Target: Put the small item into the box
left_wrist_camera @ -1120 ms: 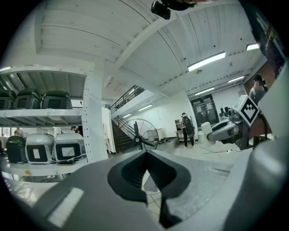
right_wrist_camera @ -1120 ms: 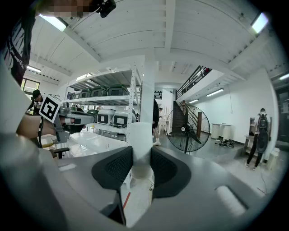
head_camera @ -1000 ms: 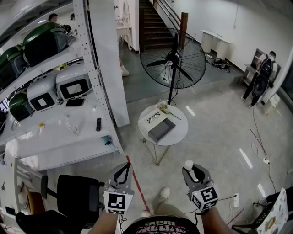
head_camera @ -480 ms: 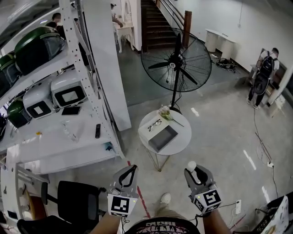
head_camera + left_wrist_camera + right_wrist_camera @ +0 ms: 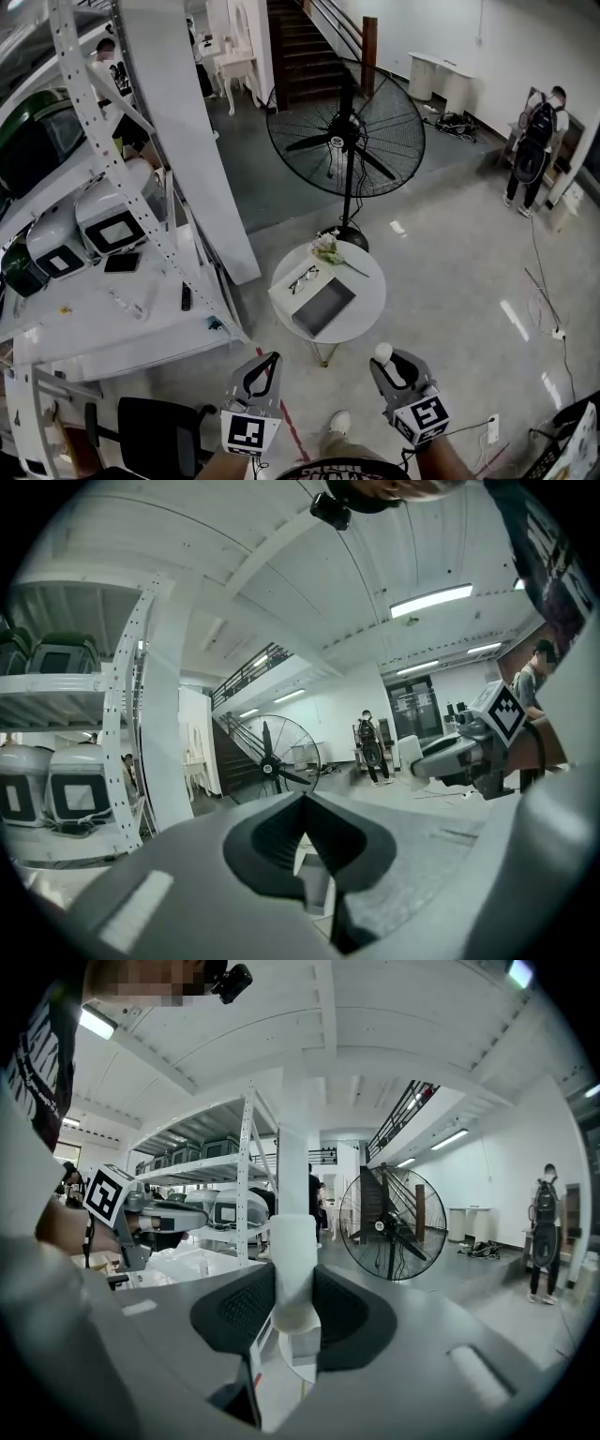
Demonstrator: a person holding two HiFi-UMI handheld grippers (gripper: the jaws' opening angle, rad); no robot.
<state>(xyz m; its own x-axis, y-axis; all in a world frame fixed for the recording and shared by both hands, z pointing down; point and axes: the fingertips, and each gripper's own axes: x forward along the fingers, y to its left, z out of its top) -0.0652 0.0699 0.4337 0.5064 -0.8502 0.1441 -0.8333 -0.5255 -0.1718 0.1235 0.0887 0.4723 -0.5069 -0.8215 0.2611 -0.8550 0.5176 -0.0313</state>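
While left gripper (image 5: 300, 832) is closed on nothing, right gripper (image 5: 392, 364) clamps white cylinder (image 5: 292, 1260), long axis upright between pads.

The person is holding the grey plastic left gripper (image 5: 270, 360) and its twin, the right gripper (image 5: 386, 362), low in front of the body. Both are pointing forward, short of the round white tabletop's (image 5: 367, 286) near edge. The left jaws are pressing together on nothing. The right jaws are clamping a small white cylindrical item (image 5: 293, 1269), which is standing upright between them.
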